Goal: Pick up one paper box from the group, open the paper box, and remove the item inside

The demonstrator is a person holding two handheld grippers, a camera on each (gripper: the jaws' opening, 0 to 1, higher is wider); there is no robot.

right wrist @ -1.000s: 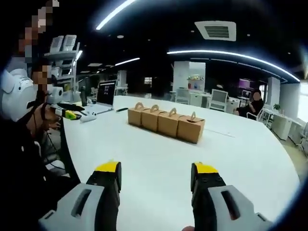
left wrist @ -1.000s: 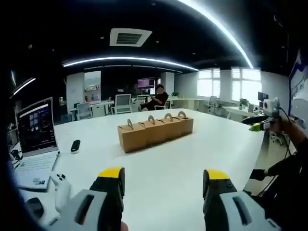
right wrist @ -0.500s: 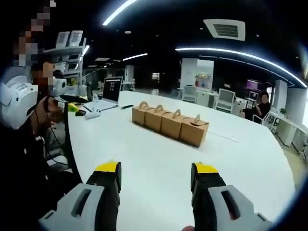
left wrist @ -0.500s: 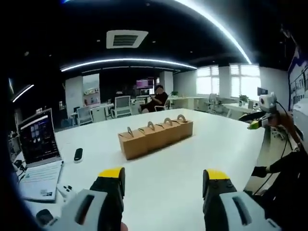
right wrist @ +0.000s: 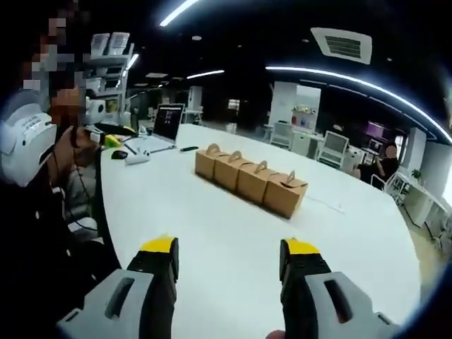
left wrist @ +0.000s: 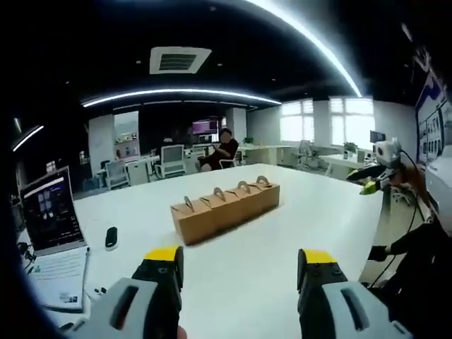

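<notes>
Four paper boxes (left wrist: 224,210) in a row on white table (left wrist: 311,212), left gripper (left wrist: 240,265) apart

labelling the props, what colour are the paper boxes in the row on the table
Plain kraft brown, with arched handles on top; the paper boxes show best in the right gripper view, on the white table.

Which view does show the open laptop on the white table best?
The left gripper view. There the laptop stands near the left edge, with its lit screen and its keyboard visible. In the right gripper view the laptop is far behind the row of paper boxes and small, so little of it can be read.
</notes>
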